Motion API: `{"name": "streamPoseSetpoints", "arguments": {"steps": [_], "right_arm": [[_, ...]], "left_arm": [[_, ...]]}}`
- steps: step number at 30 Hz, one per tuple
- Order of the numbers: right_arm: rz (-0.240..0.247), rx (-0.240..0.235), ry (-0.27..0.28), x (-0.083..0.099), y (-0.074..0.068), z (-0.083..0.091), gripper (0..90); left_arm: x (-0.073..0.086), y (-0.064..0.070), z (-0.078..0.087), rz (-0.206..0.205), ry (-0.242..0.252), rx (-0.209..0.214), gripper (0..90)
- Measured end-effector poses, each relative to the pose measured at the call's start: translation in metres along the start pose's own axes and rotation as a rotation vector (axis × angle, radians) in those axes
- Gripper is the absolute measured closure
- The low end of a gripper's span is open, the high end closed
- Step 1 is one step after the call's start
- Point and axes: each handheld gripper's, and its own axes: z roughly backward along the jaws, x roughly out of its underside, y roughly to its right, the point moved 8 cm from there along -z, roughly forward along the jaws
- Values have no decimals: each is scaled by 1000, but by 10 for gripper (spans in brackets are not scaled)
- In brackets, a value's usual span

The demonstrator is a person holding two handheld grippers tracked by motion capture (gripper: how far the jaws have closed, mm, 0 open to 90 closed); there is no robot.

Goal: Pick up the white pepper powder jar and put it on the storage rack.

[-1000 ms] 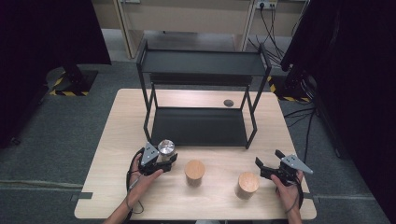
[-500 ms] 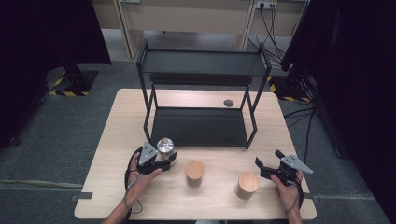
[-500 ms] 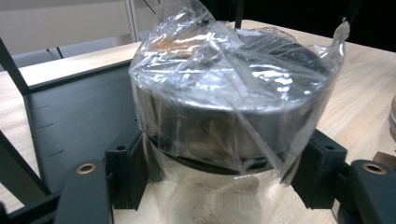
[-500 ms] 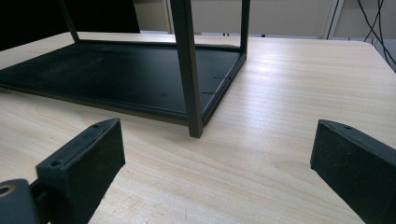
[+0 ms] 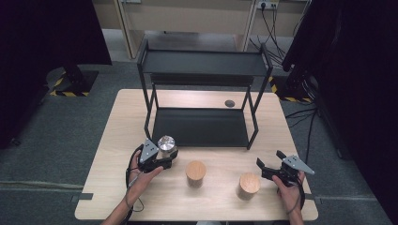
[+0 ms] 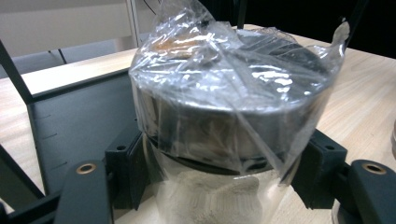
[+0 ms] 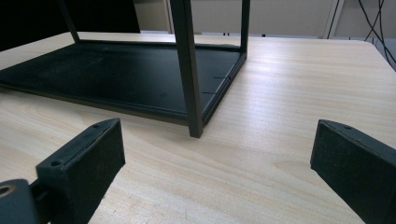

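Plastic-wrapped jar [image 6: 229,107] clamped in left gripper [image 5: 162,157], no label legible, right gripper [image 5: 272,169] open

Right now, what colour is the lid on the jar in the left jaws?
Silver-grey under clear plastic wrap, on the jar; clearest in the left gripper view.

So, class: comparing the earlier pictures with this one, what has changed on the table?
Almost nothing. The left hand-held gripper stays shut on the silver-lidded jar beside the rack; the right hand-held gripper stays open. Both wooden-lidded jars stay put.
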Motion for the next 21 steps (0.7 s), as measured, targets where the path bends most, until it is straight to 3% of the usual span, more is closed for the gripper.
{"name": "streamPoseSetpoints", "arguments": {"steps": [21], "right_arm": [[1, 0, 0, 0, 0, 0, 32]], "left_arm": [[-12, -8, -8, 15, -6, -15, 313]]}}
